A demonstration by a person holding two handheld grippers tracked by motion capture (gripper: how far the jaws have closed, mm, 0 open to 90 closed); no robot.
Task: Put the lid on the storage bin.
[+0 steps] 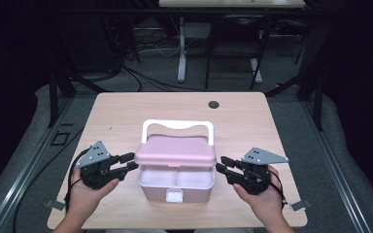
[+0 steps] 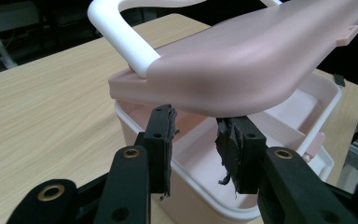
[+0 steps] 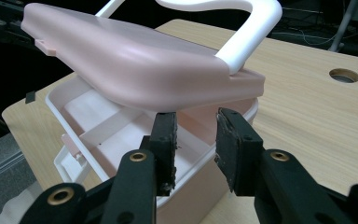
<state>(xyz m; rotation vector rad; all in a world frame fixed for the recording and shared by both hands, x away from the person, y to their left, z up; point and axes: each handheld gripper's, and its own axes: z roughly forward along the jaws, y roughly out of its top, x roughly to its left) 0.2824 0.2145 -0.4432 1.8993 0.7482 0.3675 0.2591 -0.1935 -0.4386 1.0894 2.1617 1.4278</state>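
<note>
Bottom of the high view first: two hands come up from the lower edge, the left gripper at lower left of centre and the right gripper mirrored at lower right, each topped by a grey three-cornered plate. Between them, dead centre, sits the pink box, its white front latch hanging unfastened.

Both grippers point inward at the lid, one at each short end, about equally near. That is the relation that counts: the lid's long axis runs left to right across the frame, from one gripper to the other, and it is tilted, front edge raised, back edge down at the hinge.

In the left gripper view the black jaws stand spread, frayed pads facing each other with only air between, tips just below the lid's underside; whether they touch it I cannot tell. Same in the right gripper view: jaws apart, pinching nothing, tips under the lid's rounded corner.

Materials: smooth matte pink plastic on the lid, soft rounded edges, a paler glossy tub inside with a divider wall. I'd say the lid is being supported from beneath at both ends.

Farther back, the white handle arches behind the lid, thick and glossy. Beyond it lies pale wood-grain table with a dark round hole near the far edge.
</note>
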